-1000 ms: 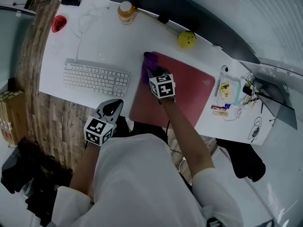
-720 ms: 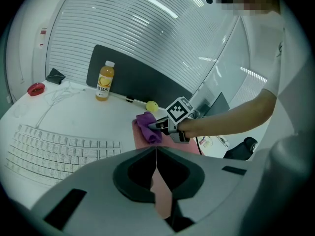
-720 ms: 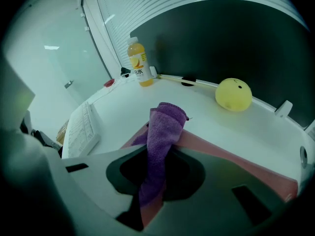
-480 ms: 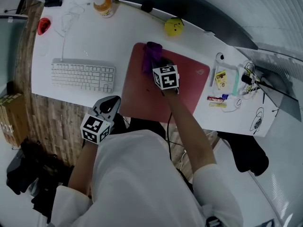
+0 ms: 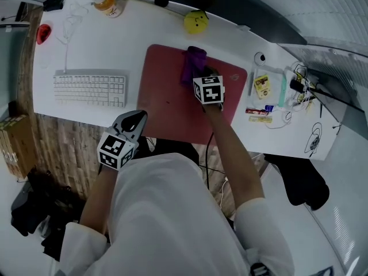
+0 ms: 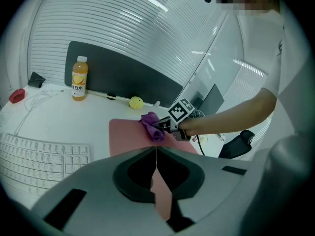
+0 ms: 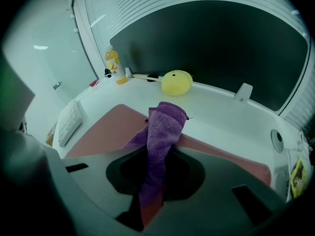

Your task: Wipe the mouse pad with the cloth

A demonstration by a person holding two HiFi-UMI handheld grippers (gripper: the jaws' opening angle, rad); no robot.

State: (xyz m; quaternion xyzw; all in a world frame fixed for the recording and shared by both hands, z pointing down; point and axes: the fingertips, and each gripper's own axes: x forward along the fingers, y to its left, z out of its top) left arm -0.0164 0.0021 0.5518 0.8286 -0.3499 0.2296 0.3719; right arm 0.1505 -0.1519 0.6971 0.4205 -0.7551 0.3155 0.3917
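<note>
Our right gripper (image 5: 199, 75) is clamped on the purple cloth (image 5: 194, 61), which runs up between its jaws and sticks out ahead of them in a folded bunch. The cloth sits over the far part of the red mouse pad (image 5: 167, 105), close to its far edge and toward the middle of its width; from the left gripper view it hangs down onto the pad surface, though we cannot tell how firmly it presses. The pad lies flat on the white desk (image 5: 138, 30), with the white keyboard (image 5: 91, 88) beside it on our left and well apart from the cloth. Beyond the pad's far edge a yellow ball (image 5: 196, 20) rests near the dark panel, and an orange drink bottle (image 5: 106, 2) stands upright farther left. Our left gripper (image 5: 137, 115) has its jaws pressed together with nothing between them; it hovers at the near edge of the desk, just off the pad's near left corner, pointing toward the pad and well apart from the cloth.
</note>
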